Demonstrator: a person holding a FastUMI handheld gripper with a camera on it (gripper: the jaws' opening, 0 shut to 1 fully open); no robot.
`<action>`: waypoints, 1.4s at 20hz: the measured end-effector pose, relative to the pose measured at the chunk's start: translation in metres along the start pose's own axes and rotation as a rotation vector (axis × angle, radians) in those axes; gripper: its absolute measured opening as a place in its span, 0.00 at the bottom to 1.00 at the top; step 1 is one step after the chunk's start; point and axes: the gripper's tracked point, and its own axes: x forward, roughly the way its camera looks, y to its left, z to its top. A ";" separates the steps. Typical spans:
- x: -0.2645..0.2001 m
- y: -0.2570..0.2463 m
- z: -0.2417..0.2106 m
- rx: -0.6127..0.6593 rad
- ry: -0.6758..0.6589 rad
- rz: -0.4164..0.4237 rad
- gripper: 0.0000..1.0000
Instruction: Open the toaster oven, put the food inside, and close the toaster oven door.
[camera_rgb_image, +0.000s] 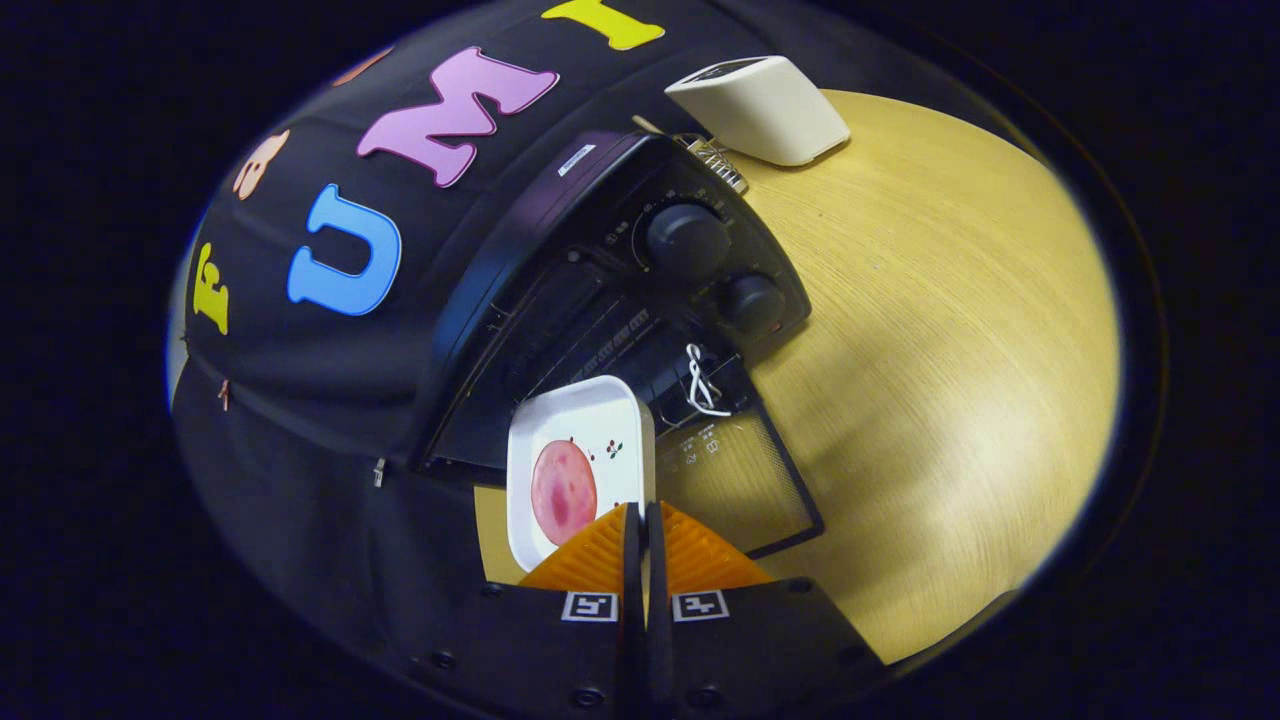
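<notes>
Gripper (641, 520) fingers apparently pinch the tray (580, 455) edge, contact hidden.

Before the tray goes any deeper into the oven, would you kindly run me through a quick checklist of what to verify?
1. Black toaster oven door open: ok, glass door lies flat on the wooden table.
2. Jaws of the gripper closed on the white rectangular tray rim: ok.
3. Pink round food slice on tray: ok.
4. Tray front edge at the opening: ok.
5. Rack inside free: cannot tell, dark.
6. White string on door handle away from tray: ok.
</notes>
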 end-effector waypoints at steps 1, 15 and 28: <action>0.008 0.003 0.000 0.013 -0.009 -0.006 0.05; 0.070 0.028 0.036 0.250 -0.257 -0.137 0.05; 0.076 0.051 0.034 0.372 -0.235 -0.044 0.13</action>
